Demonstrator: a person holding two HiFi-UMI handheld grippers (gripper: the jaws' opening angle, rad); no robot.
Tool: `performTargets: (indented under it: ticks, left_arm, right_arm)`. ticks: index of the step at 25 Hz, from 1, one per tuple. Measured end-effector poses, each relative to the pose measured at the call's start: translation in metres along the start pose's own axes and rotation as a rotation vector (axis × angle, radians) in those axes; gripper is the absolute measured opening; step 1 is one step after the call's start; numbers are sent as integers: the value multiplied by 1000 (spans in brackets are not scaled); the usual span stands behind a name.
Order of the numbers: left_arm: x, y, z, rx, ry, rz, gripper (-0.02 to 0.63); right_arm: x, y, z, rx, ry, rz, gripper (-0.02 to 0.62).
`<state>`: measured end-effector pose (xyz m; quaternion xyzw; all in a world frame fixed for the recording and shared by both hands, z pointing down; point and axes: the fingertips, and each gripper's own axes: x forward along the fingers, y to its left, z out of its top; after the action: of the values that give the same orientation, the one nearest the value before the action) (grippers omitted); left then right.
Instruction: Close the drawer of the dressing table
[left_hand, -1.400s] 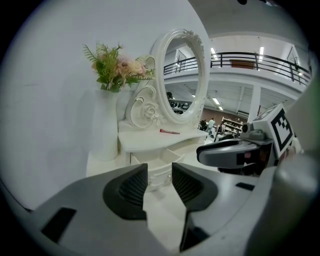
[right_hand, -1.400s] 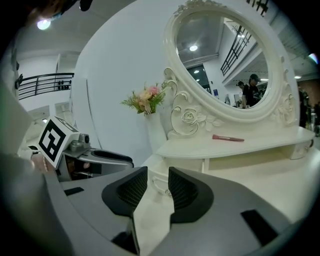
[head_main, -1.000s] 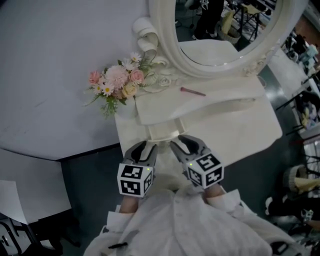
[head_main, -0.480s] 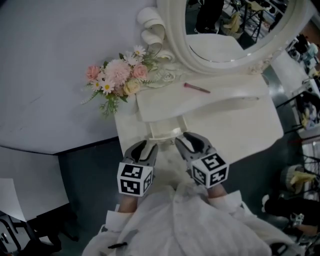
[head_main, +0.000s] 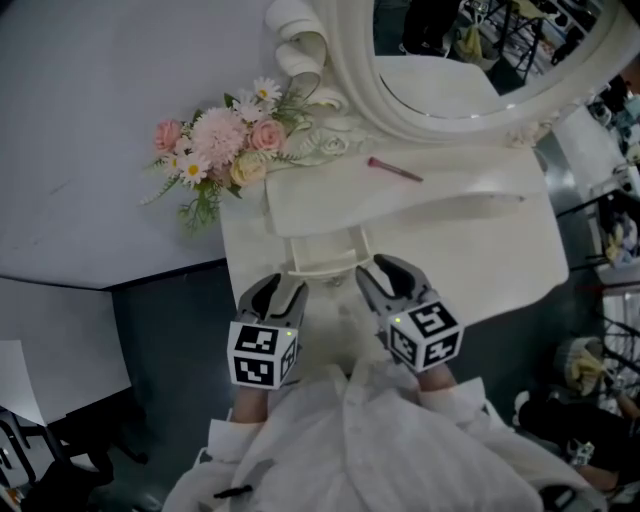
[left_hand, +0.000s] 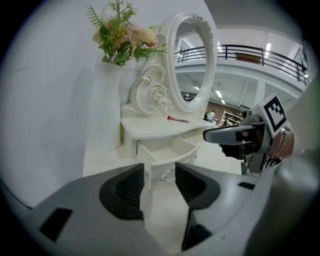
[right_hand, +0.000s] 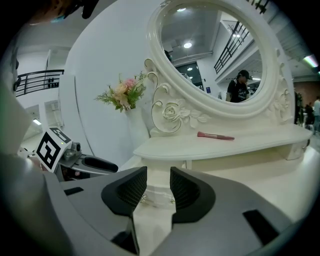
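The white dressing table (head_main: 480, 250) has its small drawer (head_main: 325, 262) pulled out under the curved top shelf. Both grippers hover just in front of the drawer. My left gripper (head_main: 280, 288) is near the drawer's left front corner; its jaws are opening with nothing between them. In the left gripper view the open drawer (left_hand: 167, 152) lies just beyond the left gripper (left_hand: 159, 182). My right gripper (head_main: 388, 268) is at the drawer's right, open and empty. In the right gripper view the drawer front (right_hand: 157, 195) with its handle shows past the right gripper (right_hand: 158, 187).
A vase of pink and white flowers (head_main: 225, 140) stands at the table's left. A pink stick (head_main: 394, 170) lies on the top shelf below the oval mirror (head_main: 480, 60). A grey wall is at the left, dark floor and clutter at the right.
The right gripper has edged forward toward the drawer front. The left gripper stays in place with its jaws spread a little wider. The head view has shifted slightly.
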<state>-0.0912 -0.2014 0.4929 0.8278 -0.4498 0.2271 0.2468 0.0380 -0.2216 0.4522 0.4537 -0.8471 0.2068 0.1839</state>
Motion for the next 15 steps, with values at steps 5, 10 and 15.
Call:
performTargets:
  ticks: [5,10,15]
  left_arm:
    - [2,-1,0,8,-6,33,175]
    - [9,3,-6,7,23,48,175]
    - [18,5,-6,1,35,38,175]
  right_arm:
    - [2,-11,-1,-28,27,40,133]
    - [4,-20,-10,-53,65,53,142]
    - [8,-29,-26,-75,123,57,168]
